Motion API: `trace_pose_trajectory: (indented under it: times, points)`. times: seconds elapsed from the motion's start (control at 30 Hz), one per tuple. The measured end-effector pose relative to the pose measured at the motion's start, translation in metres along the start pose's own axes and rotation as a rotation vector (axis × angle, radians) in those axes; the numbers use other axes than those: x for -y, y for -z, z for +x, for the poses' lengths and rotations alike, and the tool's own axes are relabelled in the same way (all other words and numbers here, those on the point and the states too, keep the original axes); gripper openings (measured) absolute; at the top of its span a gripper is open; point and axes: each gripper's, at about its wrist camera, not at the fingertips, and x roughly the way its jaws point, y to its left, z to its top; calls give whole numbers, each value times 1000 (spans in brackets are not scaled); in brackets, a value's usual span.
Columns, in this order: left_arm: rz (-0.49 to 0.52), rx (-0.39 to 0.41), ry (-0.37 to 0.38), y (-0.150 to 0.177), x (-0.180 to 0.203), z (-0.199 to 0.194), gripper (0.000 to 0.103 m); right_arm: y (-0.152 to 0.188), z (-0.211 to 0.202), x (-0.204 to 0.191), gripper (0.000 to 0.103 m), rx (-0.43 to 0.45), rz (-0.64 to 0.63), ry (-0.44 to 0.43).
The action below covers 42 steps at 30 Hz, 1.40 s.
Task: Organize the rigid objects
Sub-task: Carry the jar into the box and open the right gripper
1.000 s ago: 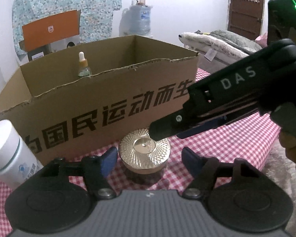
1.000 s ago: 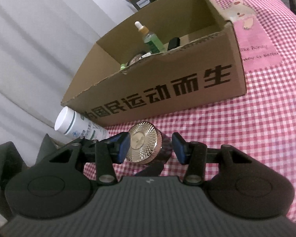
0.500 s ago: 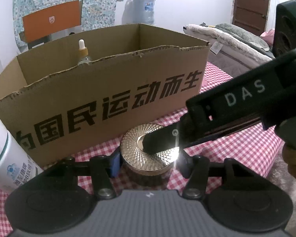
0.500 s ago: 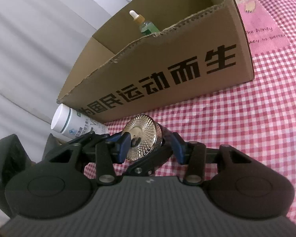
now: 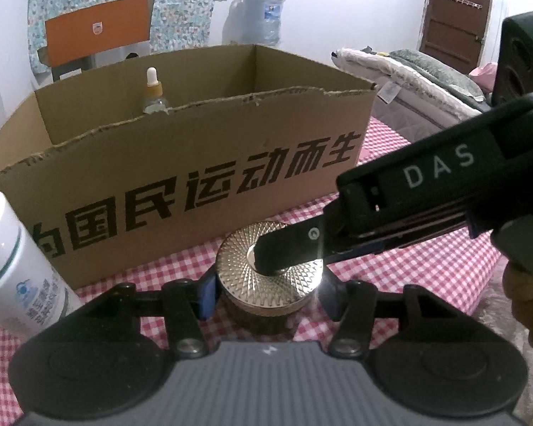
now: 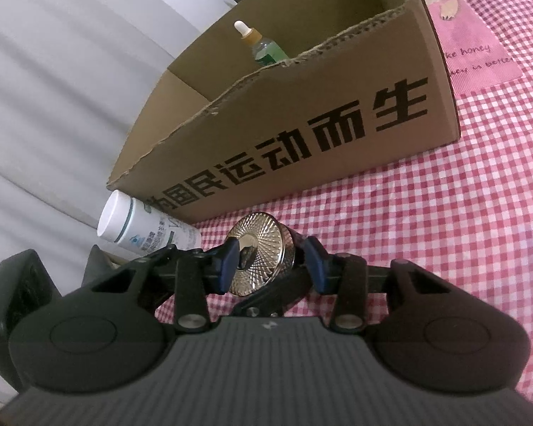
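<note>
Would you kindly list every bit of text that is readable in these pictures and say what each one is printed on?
"国民运动而生": cardboard box, front wall, black; a further character at its left edge is cut off.
"DAS": right tool, on its side.
"honey": pink patch on the checked cloth; the rest is blurred.
White bottle: label too small to read.

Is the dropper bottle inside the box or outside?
Inside. The dropper bottle stands upright behind the box front wall, its top showing over the torn rim.

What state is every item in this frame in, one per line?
jar: upright on cloth, lid on.
box: open-topped.
left tool: just closed, clamped on jar.
right tool: just closing across lid; grip unclear.
dropper bottle: upright inside box, capped.
white bottle: capped, outside box.
</note>
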Motion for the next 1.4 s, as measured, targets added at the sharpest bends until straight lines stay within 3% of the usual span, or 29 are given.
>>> trace_pose_trajectory:
  times: [0.33, 0.5, 0.67, 0.87, 1.1, 1.4]
  points:
    - [20, 112, -35, -18, 12, -62, 57, 1, -43, -42, 40, 77, -91, -38]
    - [40, 203, -69, -46, 16, -97, 57, -14, -75, -74, 40, 152, -188, -66]
    - [23, 243, -66, -87, 15, -102, 57, -47, -94, -91, 41, 184, -254, -64]
    - [-63, 194, -26, -137, -3, -70, 57, -110, -91, -87, 41, 145, -265, -52]
    - [-148, 78, -10, -172, -30, 2, 57, -183, -46, -56, 42, 25, -218, 7]
    - [-260, -53, 32, -184, -57, 69, 57, -221, 12, -26, 43, -101, -211, 102]
